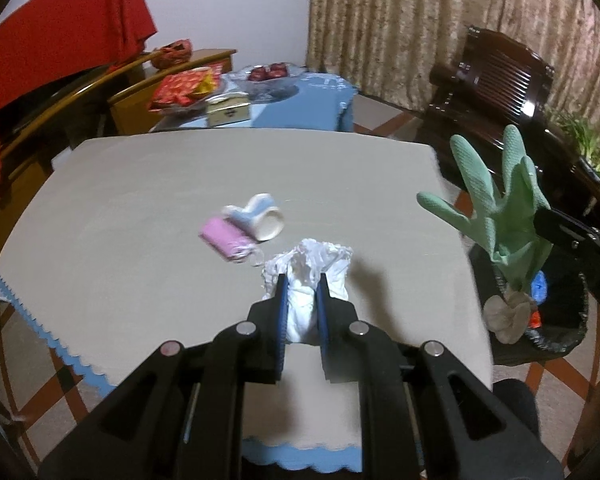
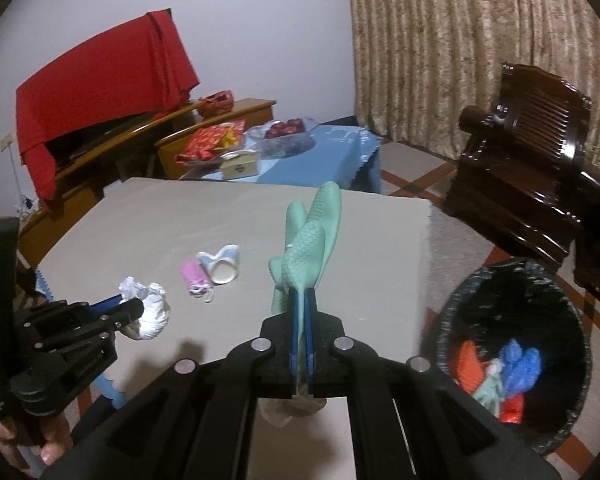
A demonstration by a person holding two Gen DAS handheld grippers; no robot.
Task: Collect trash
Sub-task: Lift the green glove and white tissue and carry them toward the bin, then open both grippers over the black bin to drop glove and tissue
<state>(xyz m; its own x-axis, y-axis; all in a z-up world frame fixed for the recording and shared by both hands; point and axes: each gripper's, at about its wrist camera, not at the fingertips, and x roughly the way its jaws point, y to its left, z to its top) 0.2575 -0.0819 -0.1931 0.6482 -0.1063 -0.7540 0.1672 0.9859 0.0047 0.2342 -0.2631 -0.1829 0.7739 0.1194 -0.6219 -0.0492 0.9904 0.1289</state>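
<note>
Left gripper [image 1: 301, 300] clamped on white crumpled plastic bag [image 1: 306, 276] above surface [image 1: 140, 208]; right gripper [image 2: 303, 344] pinching green rubber glove [image 2: 310, 240], bin [image 2: 452, 312] beside

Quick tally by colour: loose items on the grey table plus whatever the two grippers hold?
White: 2, the crumpled tissue and the small cup
Pink: 1, the pouch
Green: 1, the rubber glove
Total: 4
</note>
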